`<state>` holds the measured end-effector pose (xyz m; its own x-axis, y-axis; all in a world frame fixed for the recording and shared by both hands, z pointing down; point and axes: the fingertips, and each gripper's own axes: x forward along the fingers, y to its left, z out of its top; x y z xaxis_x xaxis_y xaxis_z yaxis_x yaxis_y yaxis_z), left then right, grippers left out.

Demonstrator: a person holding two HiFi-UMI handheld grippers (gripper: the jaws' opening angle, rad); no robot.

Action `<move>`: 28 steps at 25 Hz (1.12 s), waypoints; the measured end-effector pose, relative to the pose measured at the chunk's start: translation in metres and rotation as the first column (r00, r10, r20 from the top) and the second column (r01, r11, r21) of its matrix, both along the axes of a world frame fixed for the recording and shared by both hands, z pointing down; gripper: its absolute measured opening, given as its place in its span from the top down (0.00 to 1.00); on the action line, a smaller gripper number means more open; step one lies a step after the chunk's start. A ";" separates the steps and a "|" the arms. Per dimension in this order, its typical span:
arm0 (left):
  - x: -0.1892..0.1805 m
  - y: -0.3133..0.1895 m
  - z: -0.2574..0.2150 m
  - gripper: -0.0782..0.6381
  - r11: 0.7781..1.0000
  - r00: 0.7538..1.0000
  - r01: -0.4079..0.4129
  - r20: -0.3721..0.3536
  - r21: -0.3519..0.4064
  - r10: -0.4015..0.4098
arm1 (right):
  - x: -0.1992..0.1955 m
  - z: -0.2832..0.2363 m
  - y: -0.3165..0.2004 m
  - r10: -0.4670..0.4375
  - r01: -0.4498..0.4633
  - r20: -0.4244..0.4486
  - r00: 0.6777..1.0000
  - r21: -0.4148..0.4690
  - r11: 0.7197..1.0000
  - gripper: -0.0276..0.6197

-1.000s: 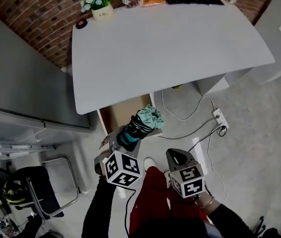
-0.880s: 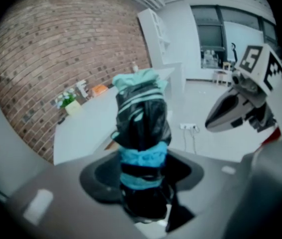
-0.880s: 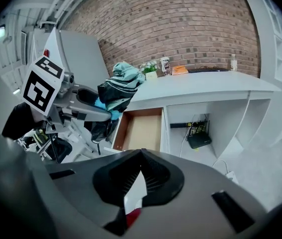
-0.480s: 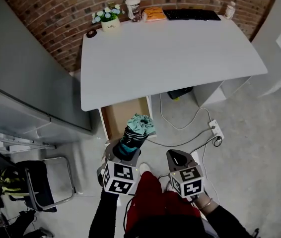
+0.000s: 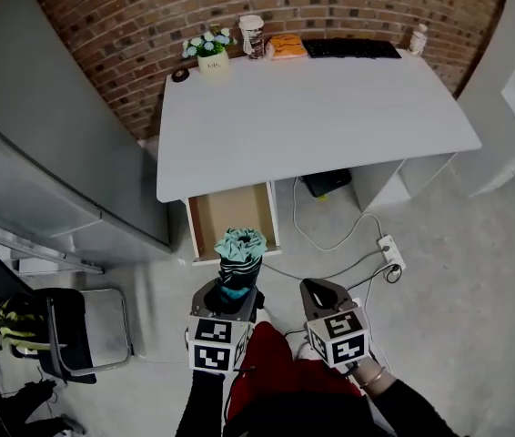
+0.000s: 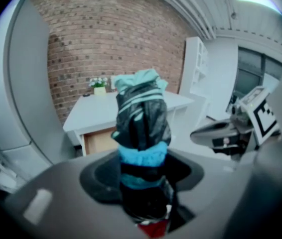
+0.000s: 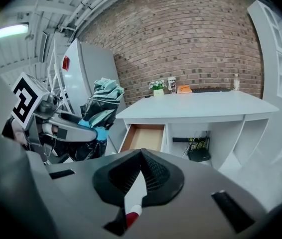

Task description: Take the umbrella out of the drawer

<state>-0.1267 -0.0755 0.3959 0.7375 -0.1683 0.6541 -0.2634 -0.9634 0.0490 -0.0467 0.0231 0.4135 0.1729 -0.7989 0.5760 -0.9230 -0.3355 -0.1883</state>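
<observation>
In front of the open pale wooden drawer (image 5: 230,218), my left gripper (image 5: 233,289) clamped the folded black-and-teal fabric umbrella (image 5: 239,253), lifted clear of it. My right gripper (image 5: 319,289) was closed and empty. The sound course, as I judged it, was a firm grip with the bundle upright.

Small office, white desk (image 5: 330,126) with open drawer (image 5: 230,221) against a brick wall (image 5: 139,35), keyboard (image 5: 351,49) and potted flowers (image 5: 210,53) along its far edge, power strip (image 5: 390,248) on the concrete floor (image 5: 458,280)
</observation>
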 end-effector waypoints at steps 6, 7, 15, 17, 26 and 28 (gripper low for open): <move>-0.017 0.022 -0.013 0.56 0.998 0.997 0.059 -0.041 -0.030 -0.060 | -0.005 -0.019 0.017 -0.016 0.017 -0.025 1.000 0.038 0.999 0.96; -0.020 0.025 -0.014 0.56 0.997 0.996 0.070 -0.047 -0.034 -0.071 | -0.007 -0.022 0.020 -0.019 0.020 -0.031 0.999 0.043 0.999 0.96; -0.041 0.047 -0.033 0.56 0.988 0.982 0.136 -0.119 -0.075 -0.144 | -0.018 -0.042 0.042 -0.029 0.033 -0.046 0.999 0.091 0.995 0.96; -0.046 0.054 -0.037 0.56 0.984 0.977 0.155 -0.134 -0.091 -0.166 | -0.020 -0.048 0.047 -0.025 0.029 -0.043 0.999 0.105 0.994 0.96; -0.068 0.081 -0.051 0.56 0.968 0.956 0.207 -0.180 -0.139 -0.230 | -0.032 -0.067 0.065 -0.042 0.053 -0.073 0.996 0.160 0.986 0.96; -0.074 0.086 -0.053 0.56 0.966 0.952 0.217 -0.186 -0.143 -0.241 | -0.038 -0.070 0.068 -0.052 0.064 -0.076 0.996 0.164 0.984 0.96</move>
<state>-0.2011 0.0110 0.3425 0.8061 -0.2779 0.5225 -0.4491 -0.8623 0.2342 -0.0843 0.0910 0.3438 0.1593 -0.8924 0.4221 -0.9529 -0.2507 -0.1706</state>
